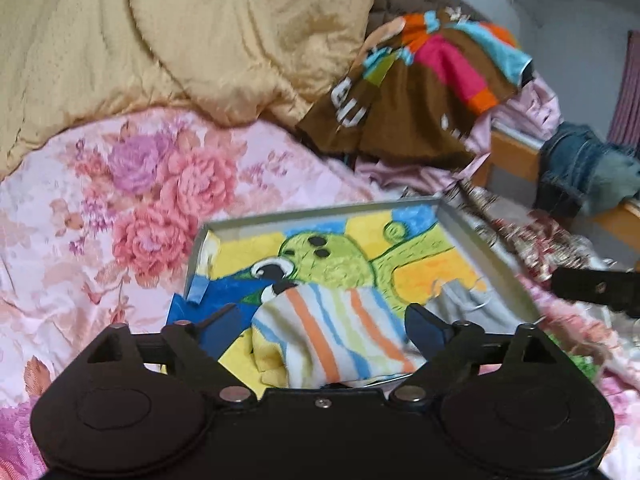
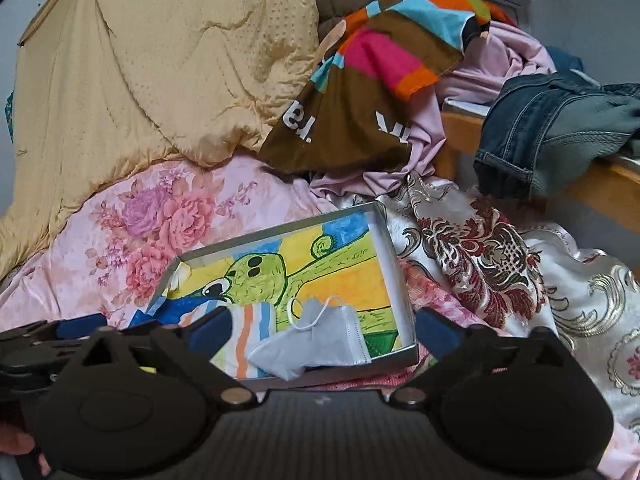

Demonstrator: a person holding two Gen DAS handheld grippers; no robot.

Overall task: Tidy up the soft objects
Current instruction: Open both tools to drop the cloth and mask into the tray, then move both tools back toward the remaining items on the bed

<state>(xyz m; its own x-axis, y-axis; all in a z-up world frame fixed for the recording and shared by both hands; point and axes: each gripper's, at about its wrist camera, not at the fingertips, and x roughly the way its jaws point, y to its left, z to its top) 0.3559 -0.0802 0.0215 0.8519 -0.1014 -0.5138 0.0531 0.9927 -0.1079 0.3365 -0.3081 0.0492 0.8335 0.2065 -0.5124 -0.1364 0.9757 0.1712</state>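
My right gripper (image 2: 324, 330) hangs wide open over the tray (image 2: 394, 276), the grey mask (image 2: 320, 344) lying loose beside the striped cloth (image 2: 250, 332).

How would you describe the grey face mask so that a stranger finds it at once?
On the floral bedspread lies a shallow metal tray lined with a cartoon picture. The grey face mask lies at its near edge, beside a striped cloth; only the mask is plain grey, with white ear loops.
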